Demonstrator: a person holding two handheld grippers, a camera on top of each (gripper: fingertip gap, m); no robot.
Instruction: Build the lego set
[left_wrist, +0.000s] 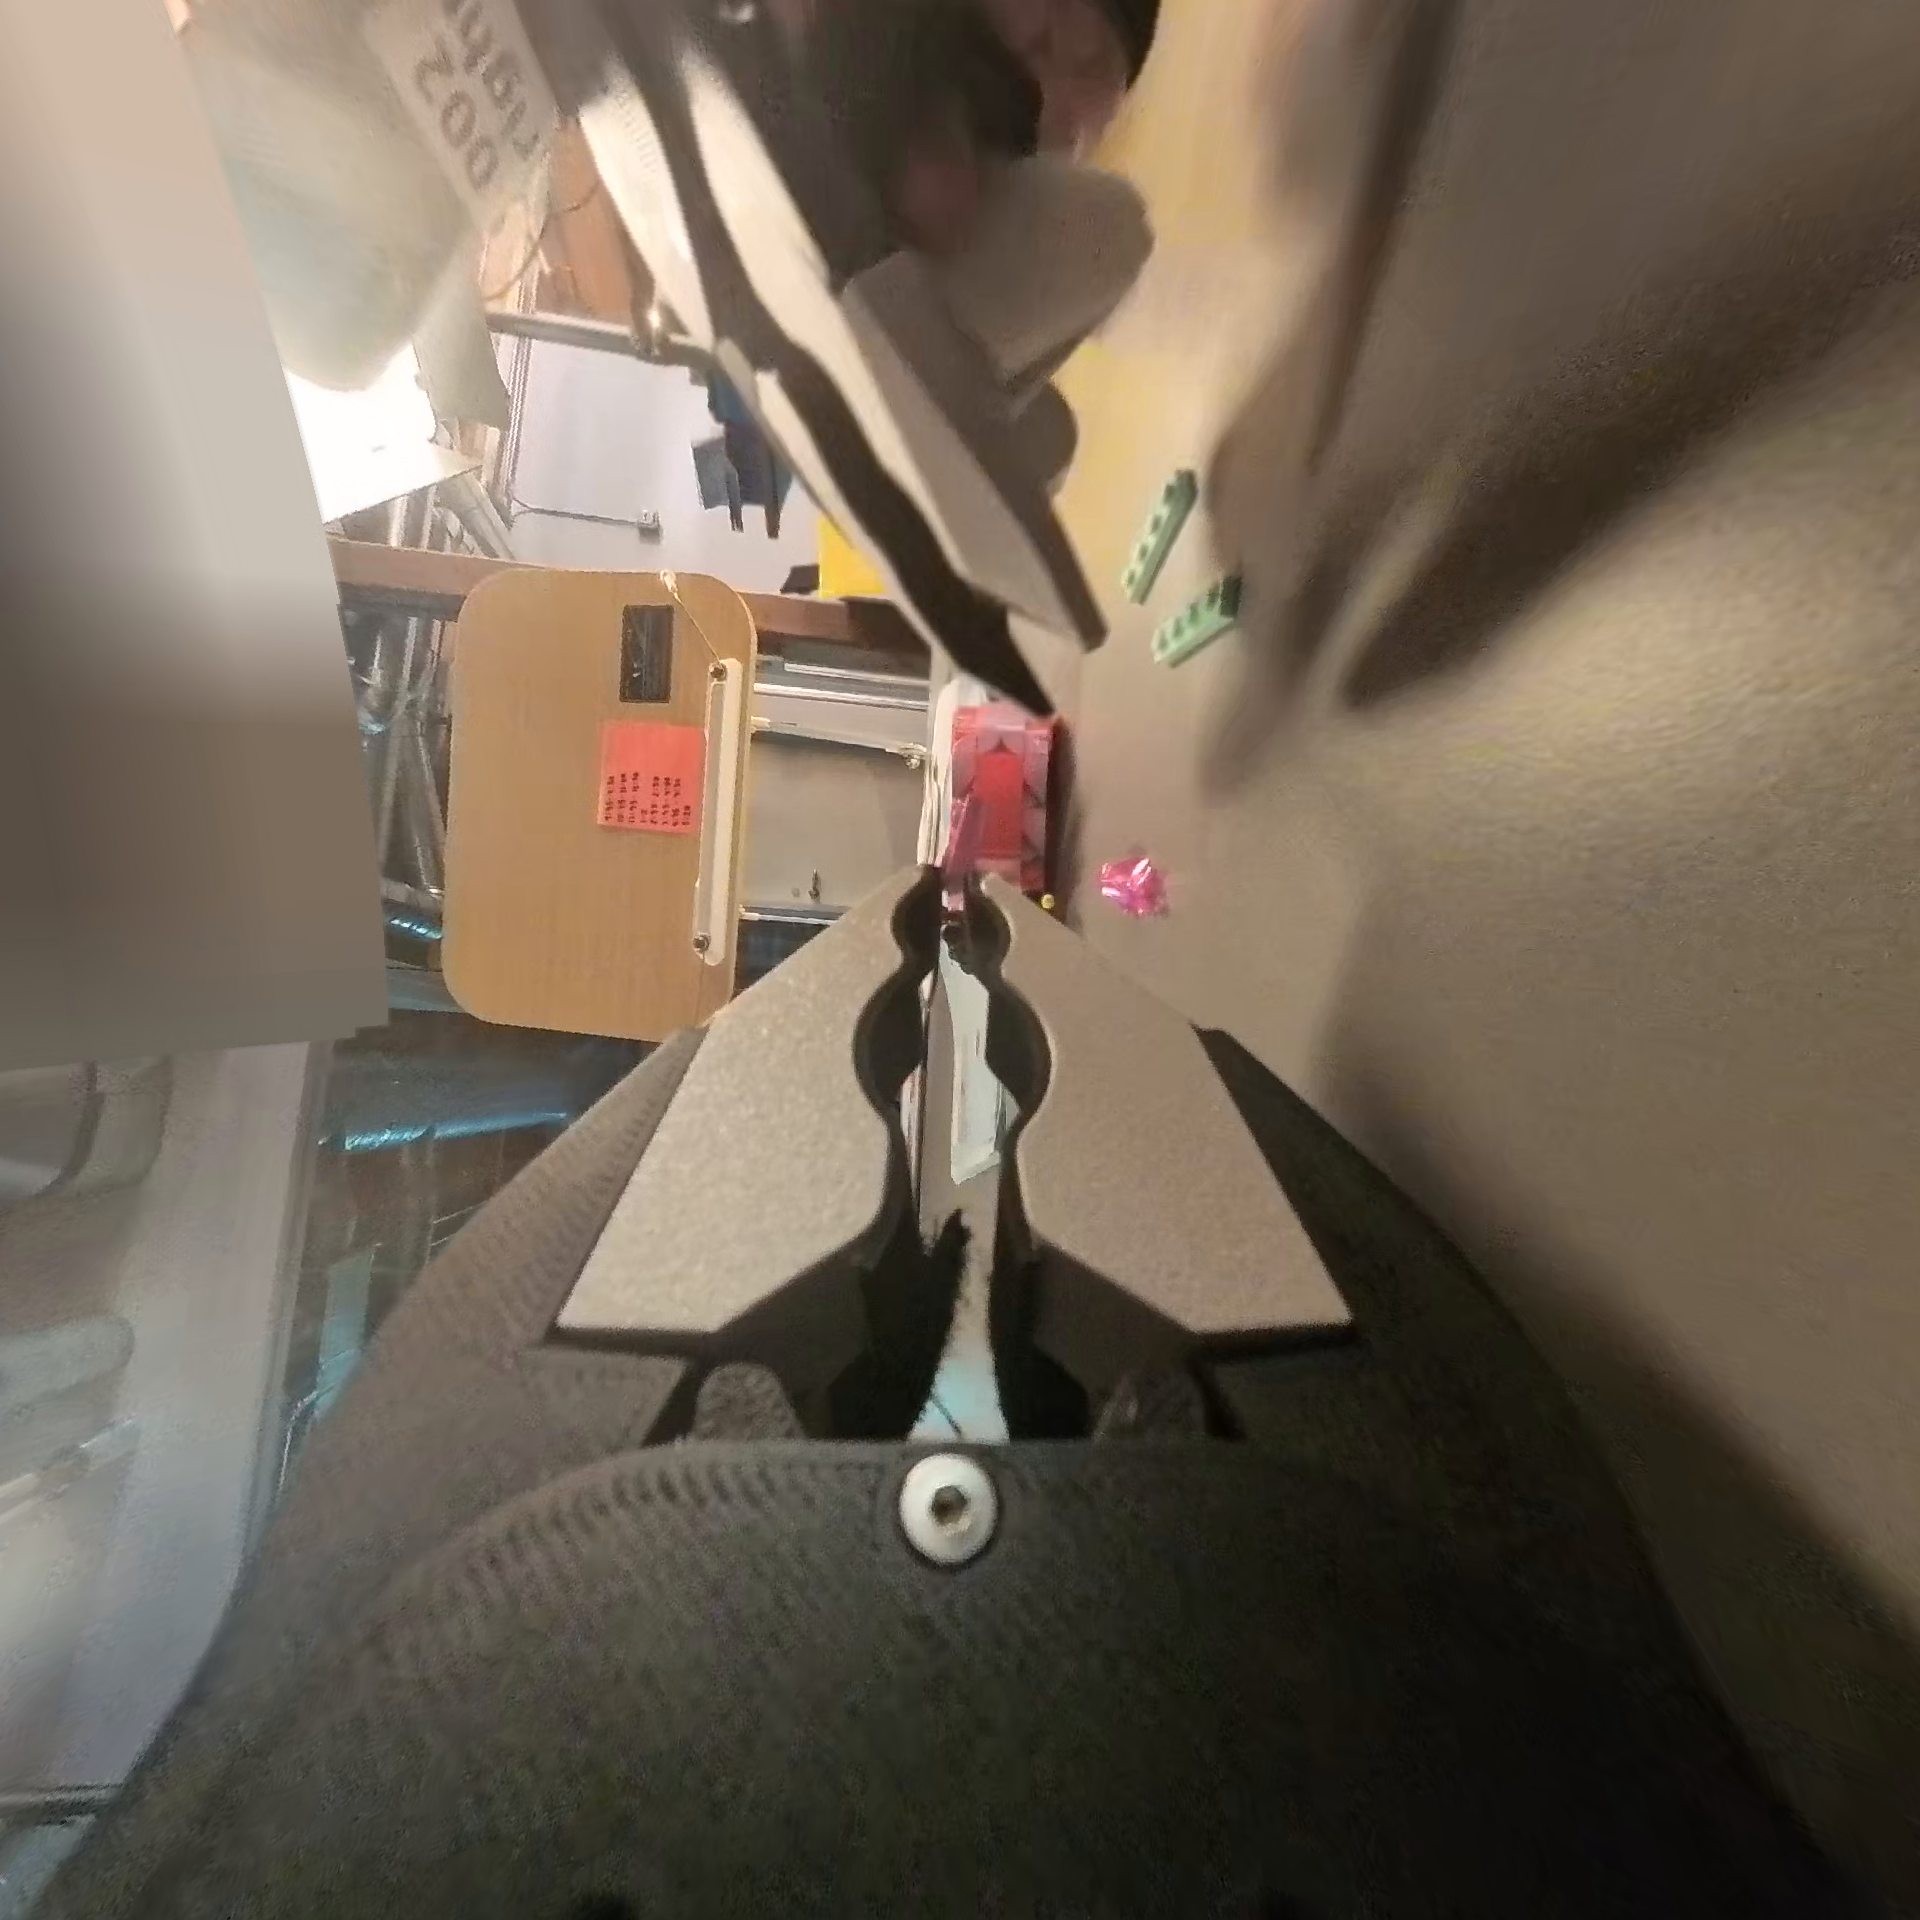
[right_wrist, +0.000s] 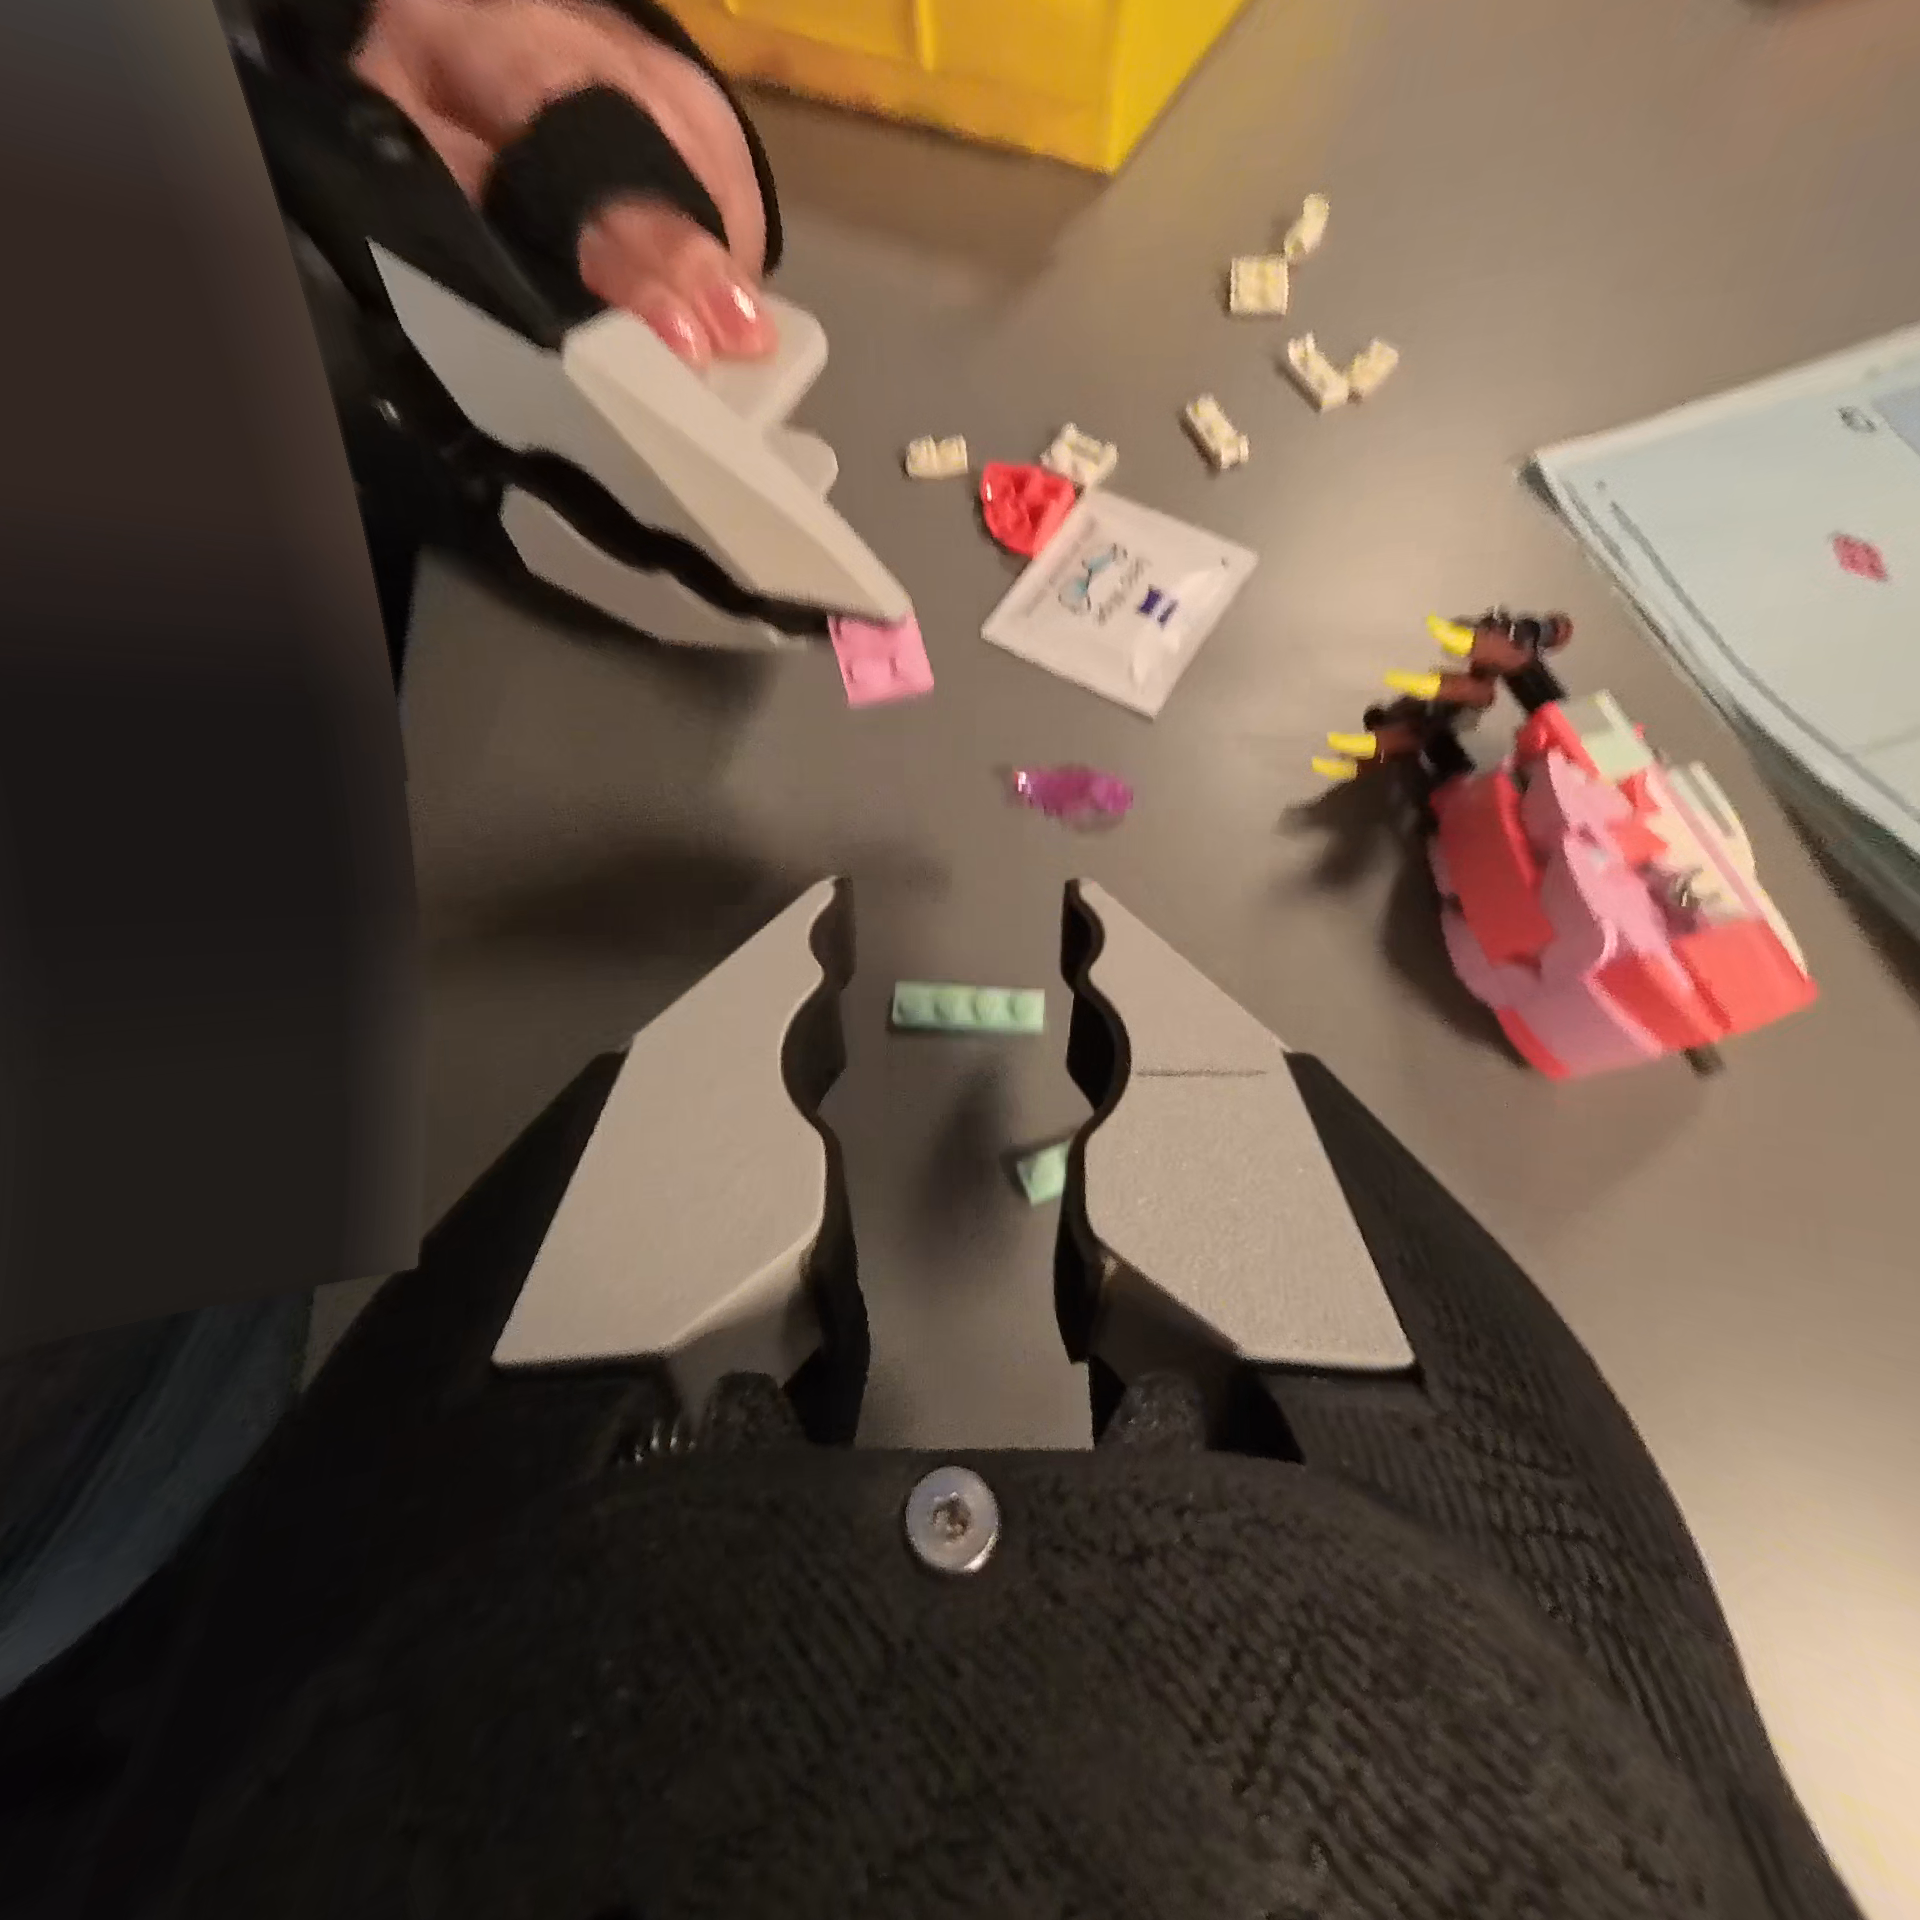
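- The left gripper (left_wrist: 958, 883) has its jaws together, clamped on the edge of a pink plate (right_wrist: 881, 657); in the right wrist view the plate sticks out past the tips, above the grey table (right_wrist: 1351, 644).
- A hand (right_wrist: 623, 156) in a black fingerless glove holds that gripper.
- The right gripper (right_wrist: 958, 894) has its jaws apart and grips nothing.
- A green plate (right_wrist: 966, 1008) lies flat on the table between the right gripper's fingers, with a gap to each pad.
- A second green piece (right_wrist: 1044, 1176) lies just beside the right-hand finger, partly hidden by it.
- A magenta piece (right_wrist: 1075, 795) lies on the table ahead of the right gripper's tips.
- A red and pink brick model (right_wrist: 1621, 914) with dark limbs and yellow claws stands to the right, well apart from both grippers.
- A white sachet (right_wrist: 1117, 597) lies near the pink plate, with a red piece (right_wrist: 1018, 501) at its far corner.
- Cream pieces (right_wrist: 1262, 283) are scattered beyond the sachet.
- A yellow bin (right_wrist: 987, 73) stands at the far edge, and pale blue sheets (right_wrist: 1766, 540) lie at the right.
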